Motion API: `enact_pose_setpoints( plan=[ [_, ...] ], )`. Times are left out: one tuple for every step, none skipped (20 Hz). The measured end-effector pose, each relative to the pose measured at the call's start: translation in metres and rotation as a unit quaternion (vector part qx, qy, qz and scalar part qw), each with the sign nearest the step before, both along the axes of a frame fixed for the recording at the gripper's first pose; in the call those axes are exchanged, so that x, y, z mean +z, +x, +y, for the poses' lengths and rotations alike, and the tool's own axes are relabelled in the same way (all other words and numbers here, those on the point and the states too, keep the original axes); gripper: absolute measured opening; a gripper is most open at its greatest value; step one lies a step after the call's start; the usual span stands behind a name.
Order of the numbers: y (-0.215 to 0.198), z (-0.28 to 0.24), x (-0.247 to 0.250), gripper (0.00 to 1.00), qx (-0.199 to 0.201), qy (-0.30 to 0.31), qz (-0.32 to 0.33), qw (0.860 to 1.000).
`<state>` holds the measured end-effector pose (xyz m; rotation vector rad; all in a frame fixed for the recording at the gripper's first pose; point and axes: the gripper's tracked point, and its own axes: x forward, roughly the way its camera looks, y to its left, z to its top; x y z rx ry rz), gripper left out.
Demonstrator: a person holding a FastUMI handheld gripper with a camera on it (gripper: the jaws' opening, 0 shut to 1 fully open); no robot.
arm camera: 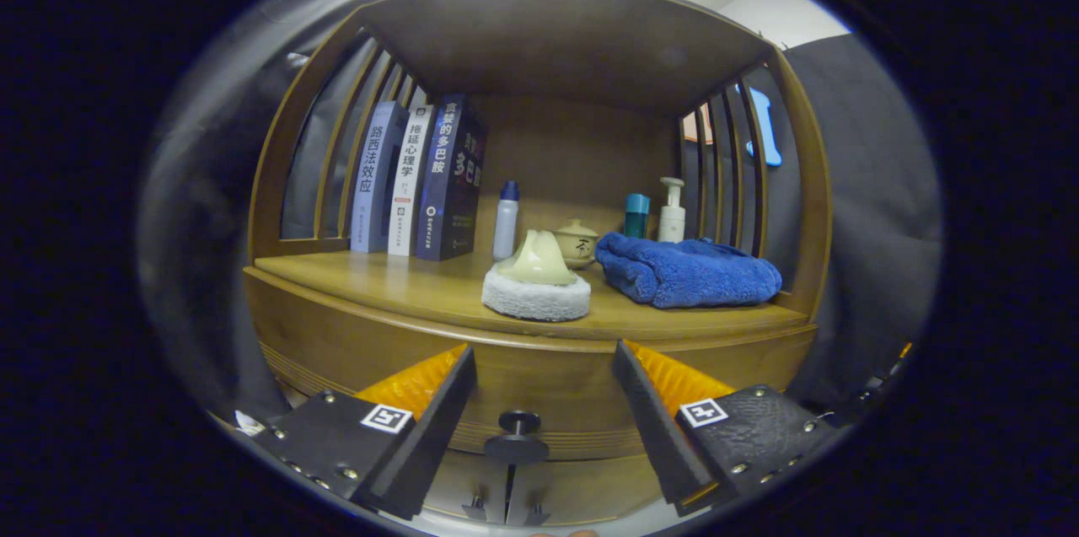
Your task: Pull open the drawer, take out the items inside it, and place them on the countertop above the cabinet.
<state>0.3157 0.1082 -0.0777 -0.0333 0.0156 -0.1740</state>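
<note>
Jaws [544,368] spread wide, pinching nothing, level with the drawer front [539,389] just ahead and centred between them. Drawer shut. Scrub pad [536,277] and blue towel [687,269] lying on the counter [405,284] above, beyond the jaws.

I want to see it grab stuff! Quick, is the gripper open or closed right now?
Gripper: open, holding nothing, its fingers spread either side of the drawer knob on the cabinet front.
</note>
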Motion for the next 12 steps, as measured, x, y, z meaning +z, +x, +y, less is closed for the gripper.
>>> enact_pose_setpoints(
  plan=[
    [-0.0002,0.0001,-0.0005,1.00,0.000,0.000,0.000,1.000],
    [-0.0003,0.0000,-0.0003,1.00,0.000,0.000,-0.001,1.000],
    [-0.0003,0.0000,0.0004,1.00,0.000,0.000,-0.002,1.000],
    [-0.0005,-0.0001,0.0003,1.00,0.000,-0.001,-0.002,1.000],
    [-0.0006,-0.0003,-0.0003,1.00,0.000,-0.001,-0.003,1.000],
    [-0.0003,-0.0003,0.0002,1.00,0.001,-0.002,-0.004,1.000],
    [-0.0002,-0.0003,-0.0001,1.00,0.001,-0.002,-0.004,1.000],
    [-0.0008,0.0000,0.0000,1.00,0.001,-0.003,-0.005,1.000],
    [-0.0012,-0.0006,-0.0003,1.00,0.001,-0.006,-0.005,1.000],
    [-0.0019,-0.0019,0.0011,1.00,0.002,-0.005,-0.007,1.000],
    [0.0005,-0.0030,-0.0004,0.99,0.002,-0.004,-0.007,1.000],
    [0.0011,-0.0031,0.0003,0.98,0.002,-0.005,-0.009,1.000]
  ],
)
